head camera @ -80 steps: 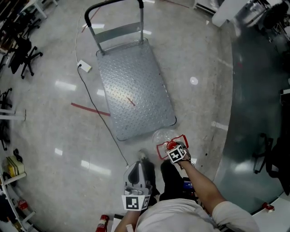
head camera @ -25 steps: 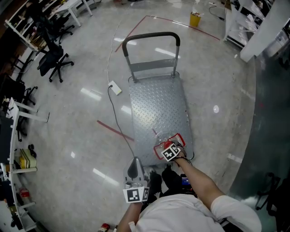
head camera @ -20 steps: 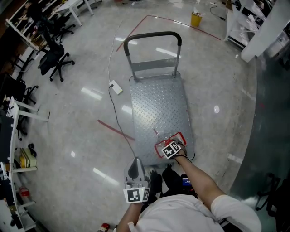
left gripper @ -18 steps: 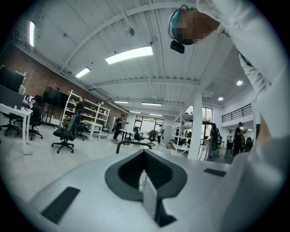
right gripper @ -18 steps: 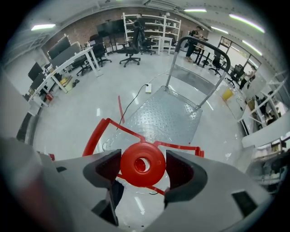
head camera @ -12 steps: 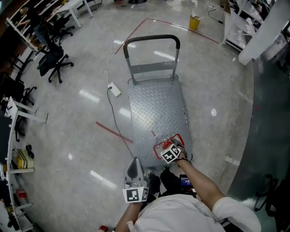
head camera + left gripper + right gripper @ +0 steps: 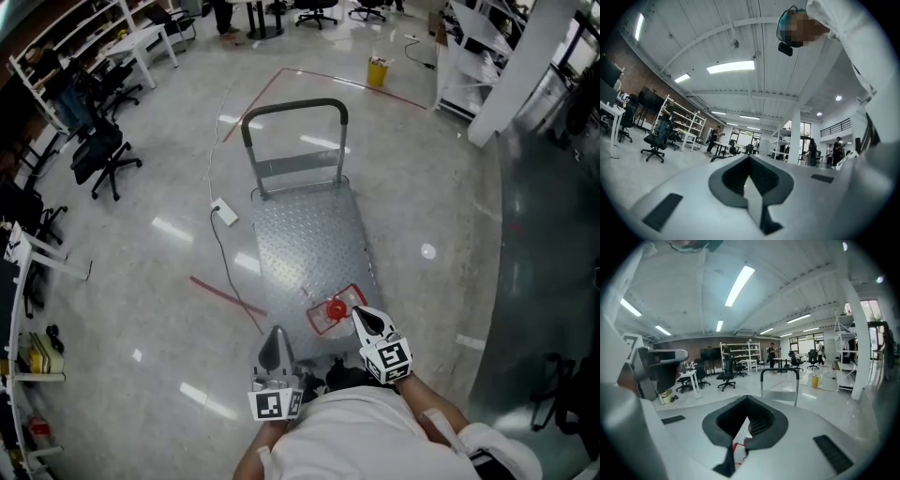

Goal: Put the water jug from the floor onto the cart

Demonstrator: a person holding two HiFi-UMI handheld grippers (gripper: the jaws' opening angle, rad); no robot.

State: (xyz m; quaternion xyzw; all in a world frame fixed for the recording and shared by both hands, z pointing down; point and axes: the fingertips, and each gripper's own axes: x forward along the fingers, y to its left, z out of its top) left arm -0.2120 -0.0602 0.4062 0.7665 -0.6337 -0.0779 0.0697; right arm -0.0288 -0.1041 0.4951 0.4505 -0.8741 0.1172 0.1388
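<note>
The clear water jug (image 7: 330, 309), with a red cap and red carry handle, stands on the near end of the grey checker-plate cart (image 7: 300, 239). The cart's black push handle (image 7: 295, 108) is at the far end. My right gripper (image 7: 362, 319) hovers just right of the jug and above it, off the handle. Its jaws are closing to shut with nothing between them. In the right gripper view a bit of the red handle (image 7: 737, 449) shows below the fingers, with the cart handle (image 7: 780, 371) beyond. My left gripper (image 7: 274, 345) hangs shut and empty near the cart's left corner.
A cable with a white adapter (image 7: 224, 214) and a red tape strip (image 7: 225, 292) lie on the floor left of the cart. Office chairs (image 7: 101, 155) and shelving stand at the left. A yellow bin (image 7: 377, 70) sits far back. A darker floor area (image 7: 544, 272) lies right.
The jug went from the floor onto the cart's near end. My right gripper let go of its red handle, rose, drew back and shut. The left gripper rose slightly.
</note>
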